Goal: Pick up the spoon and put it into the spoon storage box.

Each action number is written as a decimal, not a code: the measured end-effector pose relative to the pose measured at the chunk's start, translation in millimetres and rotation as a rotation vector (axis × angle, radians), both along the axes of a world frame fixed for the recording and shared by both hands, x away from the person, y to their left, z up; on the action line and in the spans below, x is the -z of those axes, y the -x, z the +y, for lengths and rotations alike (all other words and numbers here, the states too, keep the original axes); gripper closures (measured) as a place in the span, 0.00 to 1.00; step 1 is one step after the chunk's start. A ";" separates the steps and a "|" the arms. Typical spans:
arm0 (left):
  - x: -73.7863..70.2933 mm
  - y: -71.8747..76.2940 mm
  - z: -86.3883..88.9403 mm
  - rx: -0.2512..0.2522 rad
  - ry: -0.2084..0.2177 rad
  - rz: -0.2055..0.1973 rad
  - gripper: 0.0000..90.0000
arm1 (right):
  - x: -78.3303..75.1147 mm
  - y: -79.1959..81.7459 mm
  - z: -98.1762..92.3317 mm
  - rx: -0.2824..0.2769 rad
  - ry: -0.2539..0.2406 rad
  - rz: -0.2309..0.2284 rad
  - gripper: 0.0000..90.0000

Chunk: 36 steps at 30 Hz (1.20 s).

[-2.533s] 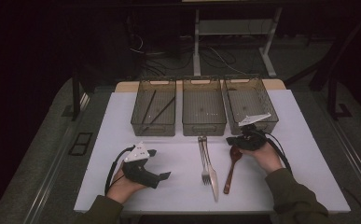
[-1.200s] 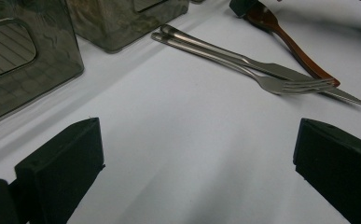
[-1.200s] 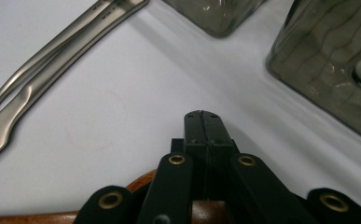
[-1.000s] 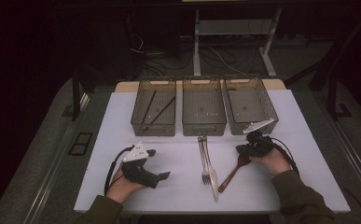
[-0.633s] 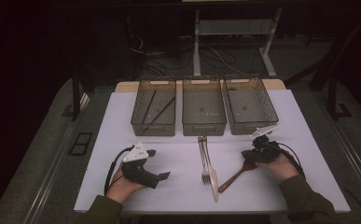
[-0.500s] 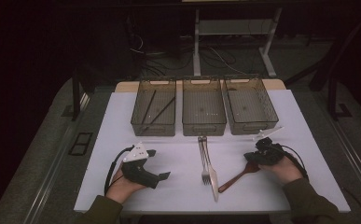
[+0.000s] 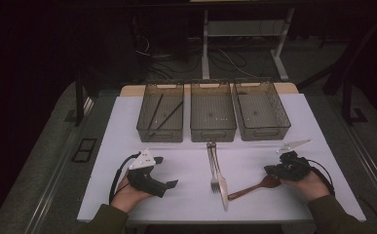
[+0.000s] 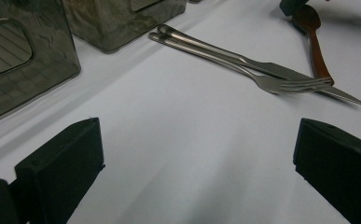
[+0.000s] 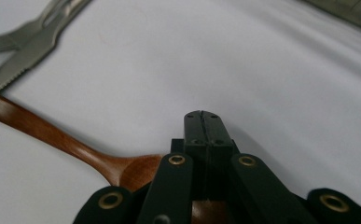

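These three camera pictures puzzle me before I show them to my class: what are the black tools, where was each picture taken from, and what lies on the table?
A person holds a hand-operated gripper in each hand. The high view looks down on the white table; each other picture comes from a camera riding on one gripper. The left gripper is open and holds nothing. The right gripper is shut, resting over the wooden spoon; whether it holds the spoon is unclear. A fork and knife lie mid-table, before three bins.
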<state>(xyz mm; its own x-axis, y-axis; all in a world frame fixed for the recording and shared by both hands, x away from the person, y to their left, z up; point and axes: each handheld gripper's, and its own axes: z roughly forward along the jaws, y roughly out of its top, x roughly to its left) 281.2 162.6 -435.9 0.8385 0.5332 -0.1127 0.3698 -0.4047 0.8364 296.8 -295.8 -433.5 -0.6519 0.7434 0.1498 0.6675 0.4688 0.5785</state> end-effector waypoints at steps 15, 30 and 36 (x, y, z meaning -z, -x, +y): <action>0.0 0.2 0.2 0.007 0.000 -0.007 0.01 | -13.0 13.7 -29.0 0.007 -0.147 -0.084 0.55; 0.2 0.4 -0.5 0.009 -0.001 -0.004 0.01 | 0.3 23.9 -33.3 -0.034 -0.132 -0.078 0.47; 0.3 0.5 -0.7 0.010 -0.002 -0.003 0.01 | 3.8 22.3 -32.2 -0.057 -0.114 -0.077 0.46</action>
<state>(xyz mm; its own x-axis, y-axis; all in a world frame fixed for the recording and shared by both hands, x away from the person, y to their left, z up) 280.7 161.9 -436.2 0.8439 0.5253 -0.1088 0.3630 -0.4100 0.8367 274.6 -328.0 -437.2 -0.7057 0.6856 0.1787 0.5930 0.4335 0.6786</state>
